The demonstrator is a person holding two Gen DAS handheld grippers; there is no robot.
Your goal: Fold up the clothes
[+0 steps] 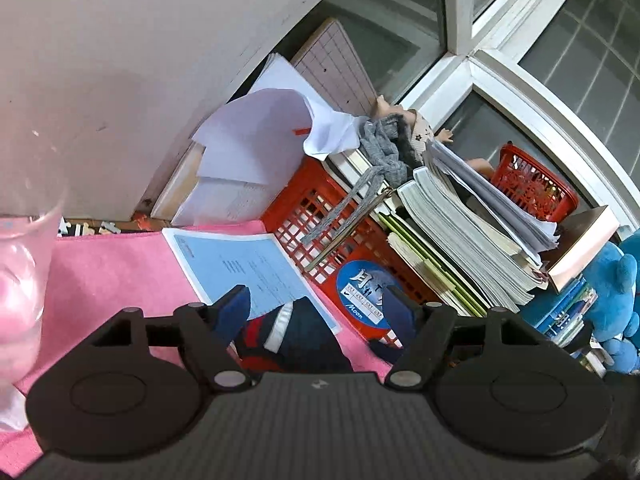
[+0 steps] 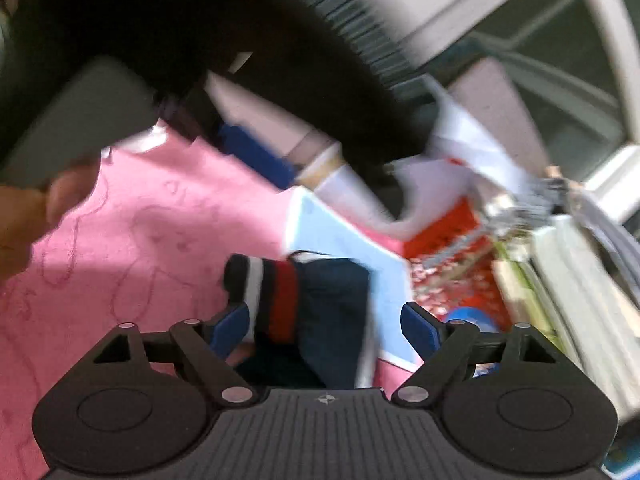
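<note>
Both tongs, the left tongs (image 1: 322,306) and right tongs (image 2: 326,326), stand apart, gripping nothing, over the folded navy garment (image 2: 320,312) at six o'clock on the pink-covered bench (image 2: 140,220), so I'd nip its loose edge squarely and smooth it flat.

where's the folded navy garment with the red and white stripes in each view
Left wrist view: the folded navy garment sits low in the centre, between the open fingers of the left hand-held gripper, on the pink cloth.
Right wrist view: the same garment lies low in the centre, between the open fingers of the right hand-held gripper, blurred.
Shared landmark: the light blue sheet just behind it.
</note>
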